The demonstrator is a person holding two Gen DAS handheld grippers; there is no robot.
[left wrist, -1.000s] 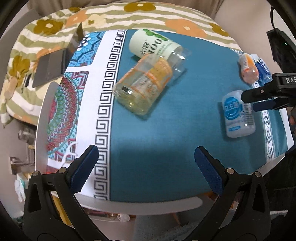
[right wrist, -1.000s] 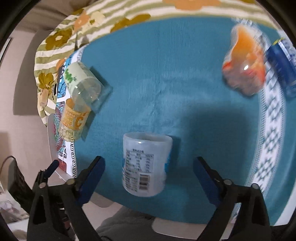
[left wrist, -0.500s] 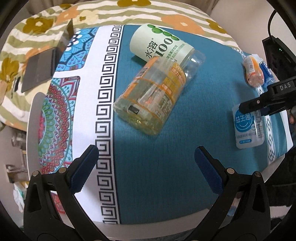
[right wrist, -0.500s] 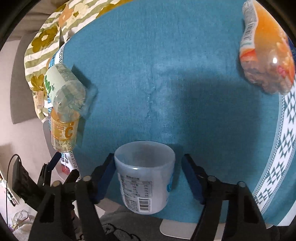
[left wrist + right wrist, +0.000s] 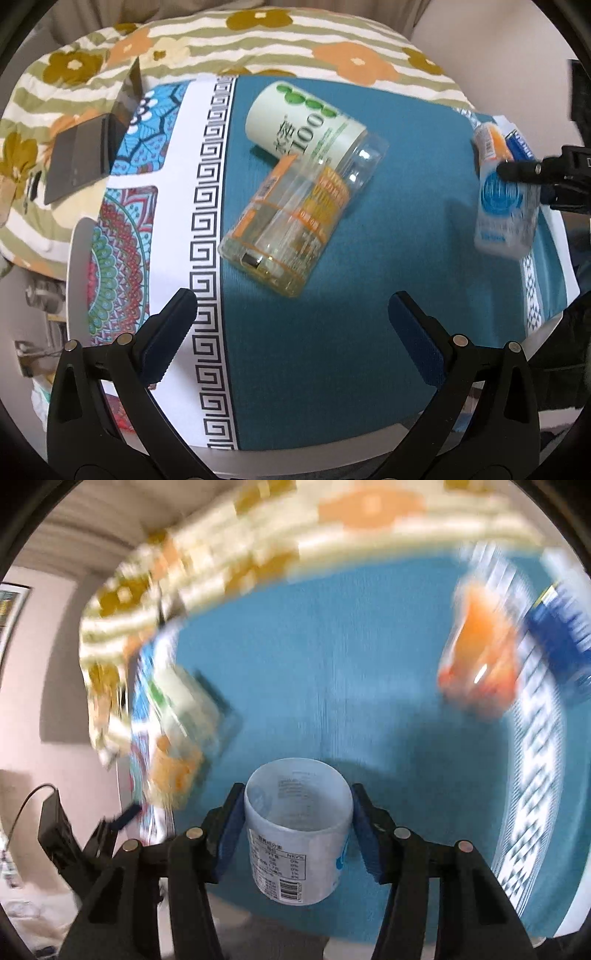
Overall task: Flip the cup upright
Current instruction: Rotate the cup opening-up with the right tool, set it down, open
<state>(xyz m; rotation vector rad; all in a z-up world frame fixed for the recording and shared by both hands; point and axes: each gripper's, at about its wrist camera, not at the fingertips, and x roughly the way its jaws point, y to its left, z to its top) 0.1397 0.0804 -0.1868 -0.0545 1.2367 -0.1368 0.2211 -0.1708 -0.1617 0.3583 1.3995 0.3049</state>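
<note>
A translucent white plastic cup (image 5: pixel 295 834) with a printed label and barcode sits between the blue pads of my right gripper (image 5: pixel 298 823), which is shut on it and holds it above the teal cloth. Its open mouth faces away from the camera, tilted up. The same cup (image 5: pixel 504 218) shows at the right edge of the left wrist view, held by the right gripper's fingers (image 5: pixel 524 171). My left gripper (image 5: pixel 291 328) is open and empty over the near part of the cloth.
Two clear cups lie on their sides mid-table: one orange-labelled (image 5: pixel 288 229) and one green-and-white (image 5: pixel 306 125). An orange packet (image 5: pixel 480 664) and a blue packet (image 5: pixel 561 638) lie at the far right. A dark laptop (image 5: pixel 85 155) rests on the floral bedding to the left.
My right gripper has closed on the white cup, lifted it off the cloth and tilted it; the right view is motion-blurred. The left gripper has stayed open and drifted slightly.
</note>
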